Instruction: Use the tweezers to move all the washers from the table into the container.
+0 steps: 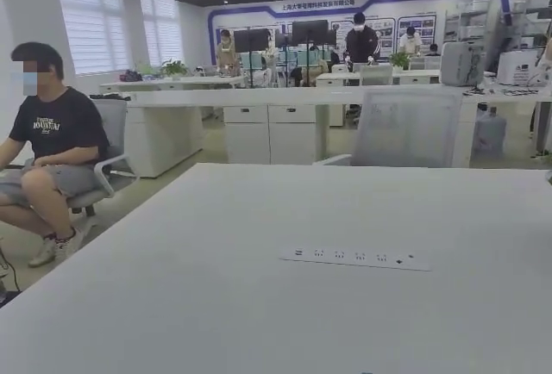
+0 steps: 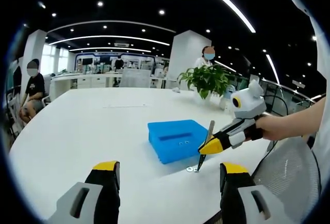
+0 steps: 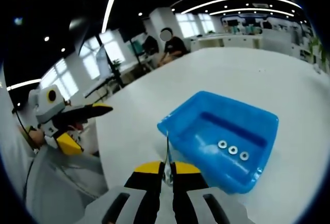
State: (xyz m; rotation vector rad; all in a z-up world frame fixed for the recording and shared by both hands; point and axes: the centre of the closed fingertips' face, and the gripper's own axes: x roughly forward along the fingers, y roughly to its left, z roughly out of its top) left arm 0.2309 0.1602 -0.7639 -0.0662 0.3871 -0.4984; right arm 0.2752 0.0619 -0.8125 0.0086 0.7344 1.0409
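Right gripper (image 3: 168,168) clenched on thin metal tweezers (image 3: 167,154); left gripper (image 2: 170,167) released, empty.
Rectangular glossy blue plastic container (image 3: 178,123) near the table (image 2: 93,131) edge holds three flat metal ring washers (image 3: 232,150). At least one washer (image 2: 191,169) lies just beside it on the table.

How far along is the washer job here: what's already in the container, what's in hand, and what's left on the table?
Done: three washers lie in the blue container. In hand: the right hand-held gripper is shut on the tweezers, tip down by a loose washer on the table. Left: at least that washer; how many more is too small to tell. The left hand-held gripper is open, holding nothing.
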